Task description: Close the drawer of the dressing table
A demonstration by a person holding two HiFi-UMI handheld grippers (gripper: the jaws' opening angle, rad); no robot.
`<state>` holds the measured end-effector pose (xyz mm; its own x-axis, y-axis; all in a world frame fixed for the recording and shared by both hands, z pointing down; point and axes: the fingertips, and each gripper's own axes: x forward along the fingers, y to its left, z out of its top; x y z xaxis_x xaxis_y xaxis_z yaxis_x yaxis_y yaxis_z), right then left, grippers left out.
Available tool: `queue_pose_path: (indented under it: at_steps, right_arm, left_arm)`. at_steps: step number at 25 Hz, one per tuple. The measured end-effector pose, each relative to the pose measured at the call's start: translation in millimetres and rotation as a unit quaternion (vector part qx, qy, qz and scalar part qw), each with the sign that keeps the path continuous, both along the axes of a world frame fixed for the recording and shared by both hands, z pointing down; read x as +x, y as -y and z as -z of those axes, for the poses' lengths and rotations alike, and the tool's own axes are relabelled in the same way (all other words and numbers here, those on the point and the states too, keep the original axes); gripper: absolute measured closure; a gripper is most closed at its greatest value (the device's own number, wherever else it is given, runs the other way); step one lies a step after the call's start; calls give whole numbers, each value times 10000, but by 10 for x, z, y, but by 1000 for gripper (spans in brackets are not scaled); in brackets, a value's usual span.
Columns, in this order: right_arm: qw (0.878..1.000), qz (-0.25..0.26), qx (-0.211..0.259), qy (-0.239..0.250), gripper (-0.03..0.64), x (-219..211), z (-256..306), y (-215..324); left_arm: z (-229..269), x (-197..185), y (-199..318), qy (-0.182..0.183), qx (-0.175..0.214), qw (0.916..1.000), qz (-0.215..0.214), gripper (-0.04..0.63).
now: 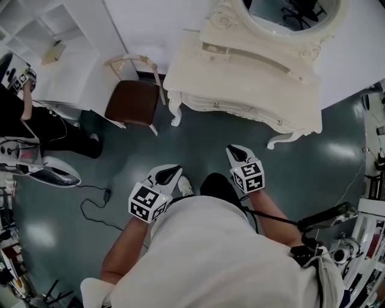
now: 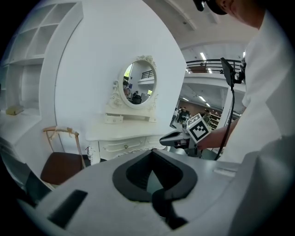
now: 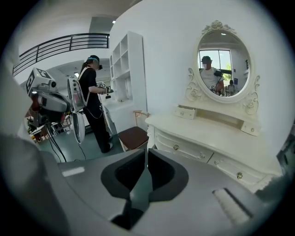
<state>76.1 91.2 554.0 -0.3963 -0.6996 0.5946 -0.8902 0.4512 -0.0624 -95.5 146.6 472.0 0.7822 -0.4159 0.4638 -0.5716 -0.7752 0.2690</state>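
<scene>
The cream dressing table (image 1: 240, 81) with its oval mirror (image 1: 289, 15) stands against the wall ahead. Two long drawers with knobs (image 3: 177, 147) (image 3: 237, 174) look flush in its front. A small drawer (image 1: 215, 52) at the left end of the shelf under the mirror seems to stick out a little. Both grippers hang over the floor, well short of the table. My left gripper (image 1: 170, 174) (image 2: 152, 151) has its tips together and holds nothing. My right gripper (image 1: 236, 153) (image 3: 146, 152) shows a narrow slit between its jaws, with nothing in it.
A chair with a brown seat (image 1: 133, 99) stands left of the table. Farther left are a white shelf unit (image 1: 54, 36), a person in black (image 1: 36, 123), a white device on the floor (image 1: 54, 171) and a cable (image 1: 96, 204). Stands and gear crowd the right edge (image 1: 373, 180).
</scene>
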Motion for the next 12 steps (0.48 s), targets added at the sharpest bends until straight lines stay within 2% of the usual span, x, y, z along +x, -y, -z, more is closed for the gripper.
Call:
queue_pose_path:
  at_steps: [6, 12]
  right_arm:
    - [9994, -299, -116, 92, 580, -69, -146, 801]
    - [9975, -664, -60, 226, 572, 97, -276, 1984]
  left_arm:
    - [-60, -247, 545, -75, -142, 9995, 260, 592]
    - [-28, -362, 1217, 44, -249, 9984, 508, 592]
